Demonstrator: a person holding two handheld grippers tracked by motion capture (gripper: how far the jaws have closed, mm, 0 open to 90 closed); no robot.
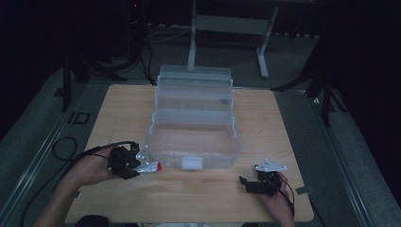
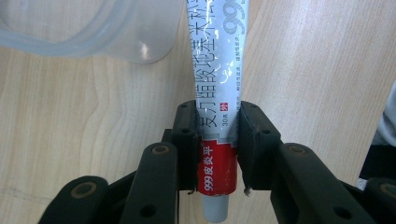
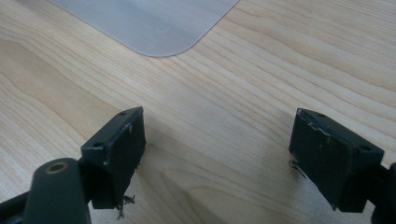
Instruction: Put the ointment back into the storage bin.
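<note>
Two hand-held grippers work at a wooden table [image 1: 118,109] that bears a clear plastic storage box [image 1: 191,137] with its lid raised. On the near left, the left gripper [image 2: 217,140] pinches a silver ointment tube [image 2: 217,79] with a red band near its white cap, jaws pressed against both its sides; the tube lies just beside the box's near left corner. Near the front right, well apart from the tube, the right gripper [image 3: 217,158] rests low over bare wood, jaws spread wide and holding nothing.
</note>
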